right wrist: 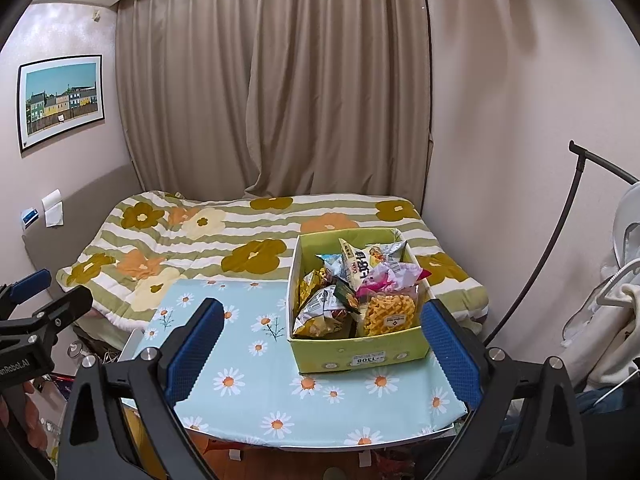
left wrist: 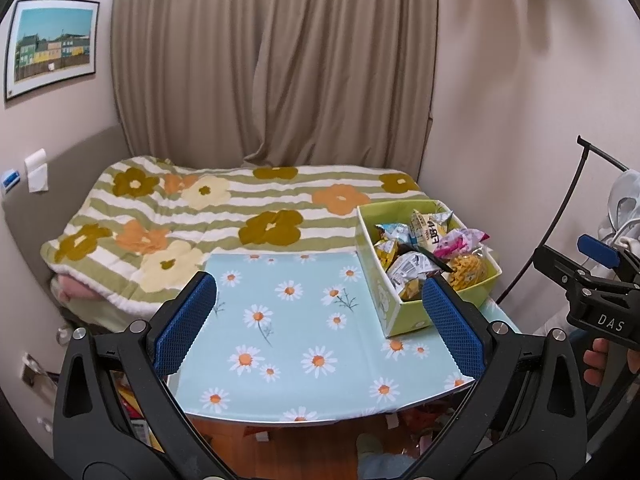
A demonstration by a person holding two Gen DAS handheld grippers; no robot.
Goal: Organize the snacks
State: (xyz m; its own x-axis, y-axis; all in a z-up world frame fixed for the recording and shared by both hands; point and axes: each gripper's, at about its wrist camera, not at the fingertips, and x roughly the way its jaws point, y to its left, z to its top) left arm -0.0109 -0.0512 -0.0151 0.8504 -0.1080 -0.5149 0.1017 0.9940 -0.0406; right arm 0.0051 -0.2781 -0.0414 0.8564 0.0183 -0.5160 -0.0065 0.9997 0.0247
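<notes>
A green cardboard box (left wrist: 404, 316) (right wrist: 360, 354) stands on the right side of a small table with a light-blue daisy cloth (left wrist: 288, 332) (right wrist: 256, 384). It holds several snack bags (left wrist: 424, 248) (right wrist: 360, 284), among them a clear bag of yellow waffle snacks (right wrist: 386, 314) (left wrist: 468, 270). My left gripper (left wrist: 320, 320) is open and empty above the table's near edge, left of the box. My right gripper (right wrist: 322, 348) is open and empty, its jaws wide apart in front of the box. The right gripper also shows at the right edge of the left wrist view (left wrist: 592, 280).
A bed with a striped flower blanket (left wrist: 208, 216) (right wrist: 208, 240) lies behind the table. A beige curtain (left wrist: 272, 60) hangs at the back. A dark curved stand (right wrist: 560, 232) and hanging clothes (right wrist: 616, 320) are on the right. Clutter lies on the floor under the table.
</notes>
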